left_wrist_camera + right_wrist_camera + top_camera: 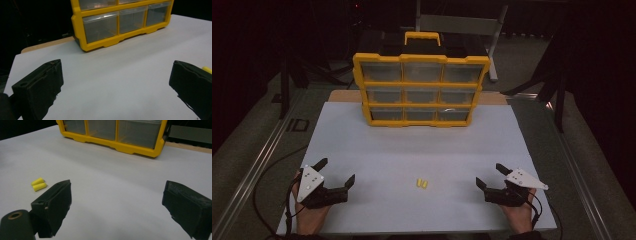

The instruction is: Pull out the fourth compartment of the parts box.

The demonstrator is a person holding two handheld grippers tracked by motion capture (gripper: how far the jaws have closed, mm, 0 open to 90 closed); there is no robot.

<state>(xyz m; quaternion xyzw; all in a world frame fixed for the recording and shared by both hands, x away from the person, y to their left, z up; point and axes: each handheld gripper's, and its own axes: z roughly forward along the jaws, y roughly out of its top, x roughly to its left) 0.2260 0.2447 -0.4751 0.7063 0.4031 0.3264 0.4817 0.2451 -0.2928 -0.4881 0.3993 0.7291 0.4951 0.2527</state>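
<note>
1. Left gripper [337,172] sits at the near left of the white tabletop [412,145], jaws spread wide with nothing between them.
2. Right gripper [491,175] at the near right, same deal: jaws apart, nothing gripped.
3. Two small yellow foam earplugs [421,184] lie side by side between both grippers, untouched.
4. Yellow plastic drawer organiser with clear drawers [420,90] stands upright at the far edge.
</note>
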